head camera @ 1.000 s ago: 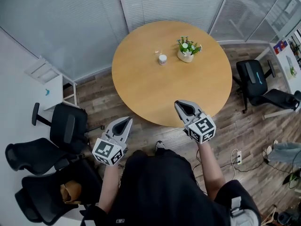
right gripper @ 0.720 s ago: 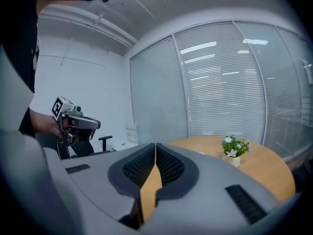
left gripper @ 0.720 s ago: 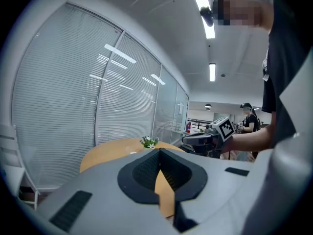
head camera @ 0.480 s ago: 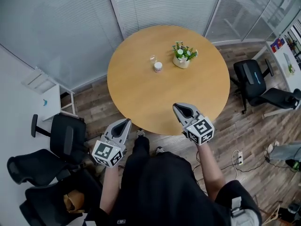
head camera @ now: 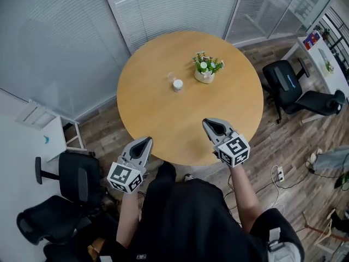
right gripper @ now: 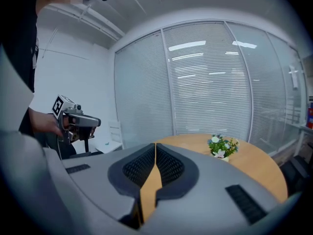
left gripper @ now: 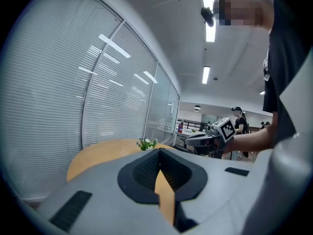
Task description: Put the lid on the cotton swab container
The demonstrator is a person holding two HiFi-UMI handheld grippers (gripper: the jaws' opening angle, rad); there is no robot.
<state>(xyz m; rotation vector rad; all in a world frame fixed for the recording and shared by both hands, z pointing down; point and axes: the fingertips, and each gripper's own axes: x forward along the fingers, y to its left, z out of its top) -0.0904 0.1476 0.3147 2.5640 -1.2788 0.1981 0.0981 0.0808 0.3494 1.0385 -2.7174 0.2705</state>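
Note:
On the round wooden table [head camera: 163,119], left of a small potted plant [head camera: 205,70], stands a small white cotton swab container [head camera: 178,84]. A clear piece [head camera: 170,76], too small to identify, sits just behind it. Both grippers are held low in front of the person, short of the container. The left gripper [head camera: 147,140] hangs off the table's near edge, shut and empty. Over the near rim, the right gripper [head camera: 210,122] is also shut and empty. The left gripper [left gripper: 159,153] and right gripper [right gripper: 155,148] both show their jaws pressed together, with the plant [right gripper: 221,147] beyond.
Black office chairs stand at the left [head camera: 82,179] and at the right [head camera: 283,83]. A white side table [head camera: 46,138] is at the left. Blinds-covered glass walls [head camera: 163,10] curve behind the table. A power strip [head camera: 280,174] lies on the wooden floor.
The view has shifted as the person steps toward the table; the container and plant sit lower and further left in the picture. Both grippers keep their pose and stay shut.

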